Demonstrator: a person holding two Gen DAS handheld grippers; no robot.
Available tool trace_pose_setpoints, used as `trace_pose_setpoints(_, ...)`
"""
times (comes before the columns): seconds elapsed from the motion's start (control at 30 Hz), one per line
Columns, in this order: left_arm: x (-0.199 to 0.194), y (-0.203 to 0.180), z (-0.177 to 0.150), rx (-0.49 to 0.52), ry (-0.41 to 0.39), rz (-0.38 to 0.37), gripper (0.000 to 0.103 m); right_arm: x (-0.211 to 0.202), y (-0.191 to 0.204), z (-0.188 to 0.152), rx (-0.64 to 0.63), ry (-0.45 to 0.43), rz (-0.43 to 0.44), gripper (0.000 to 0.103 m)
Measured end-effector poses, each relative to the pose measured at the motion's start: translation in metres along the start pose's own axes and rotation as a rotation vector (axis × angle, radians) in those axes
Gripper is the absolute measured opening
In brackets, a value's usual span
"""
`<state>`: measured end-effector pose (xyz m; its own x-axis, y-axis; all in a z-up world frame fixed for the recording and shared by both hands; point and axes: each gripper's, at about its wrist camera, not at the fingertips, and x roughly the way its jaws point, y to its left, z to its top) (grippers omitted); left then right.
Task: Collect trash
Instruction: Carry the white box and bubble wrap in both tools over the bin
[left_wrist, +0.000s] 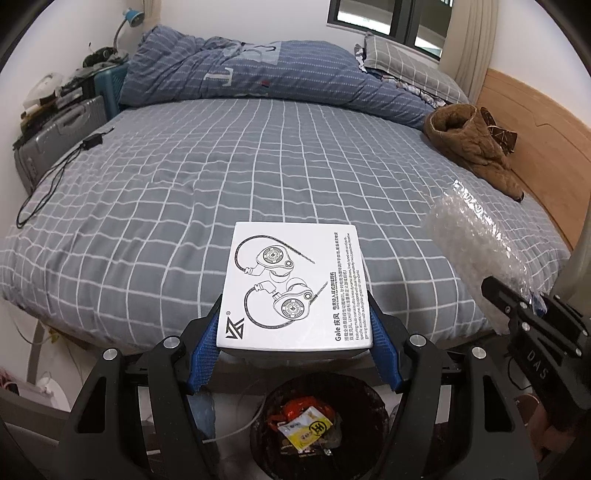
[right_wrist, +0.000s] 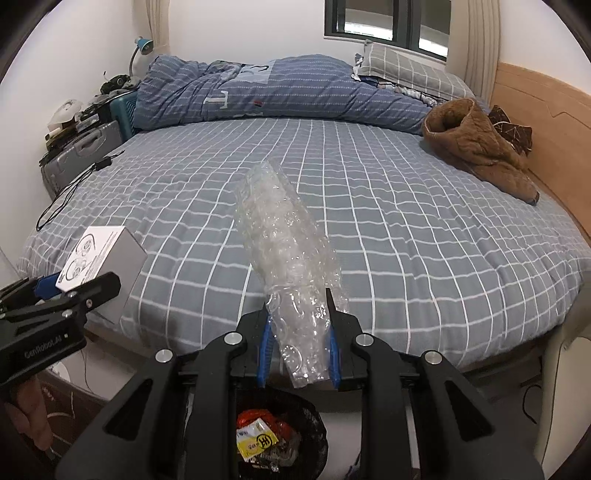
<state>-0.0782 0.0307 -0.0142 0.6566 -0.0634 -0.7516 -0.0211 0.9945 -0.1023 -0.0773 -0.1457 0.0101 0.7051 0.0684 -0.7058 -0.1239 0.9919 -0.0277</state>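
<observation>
My left gripper (left_wrist: 295, 325) is shut on a white earphone box (left_wrist: 293, 284) with line drawings of earbuds, held level over the bed's near edge. The box also shows in the right wrist view (right_wrist: 99, 254). My right gripper (right_wrist: 299, 332) is shut on a clear bubble wrap roll (right_wrist: 288, 243) that sticks up and forward; it shows at the right of the left wrist view (left_wrist: 476, 236). A black trash bin (left_wrist: 373, 402) with red and yellow wrappers stands on the floor right below both grippers, also in the right wrist view (right_wrist: 317, 417).
The bed (left_wrist: 221, 177) has a grey checked sheet, a blue duvet (left_wrist: 258, 74) at the back and a brown coat (left_wrist: 476, 147) by the wooden headboard. A black cable (left_wrist: 55, 177) lies at the bed's left edge. A grey suitcase (left_wrist: 55, 136) with clutter stands at the left.
</observation>
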Motion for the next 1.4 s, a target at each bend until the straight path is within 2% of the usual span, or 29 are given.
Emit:
trace_pose_setpoints(0.37, -0.022, 0.004, -0.029, -0.033, 0.029, 0.01, 0.068, -0.021, 0.013, -0.026, -0.029, 0.019, -0.011, 0.022)
trace_pose_setpoints(0.9, -0.059, 0.005, -0.066, -0.055, 0.074, 0.036, 0.068, -0.075, 0.014, -0.062, -0.018, 0.034, -0.004, 0.022)
trace_pose_setpoints(1.1, -0.052, 0.007, -0.085, -0.053, 0.108, 0.04, 0.068, -0.072, 0.016, -0.08, -0.023, 0.075, 0.01, 0.022)
trace_pose_setpoints(1.4, -0.015, 0.019, -0.112, -0.063, 0.164, 0.033, 0.068, -0.037, 0.013, -0.113, -0.021, 0.164, 0.037, 0.022)
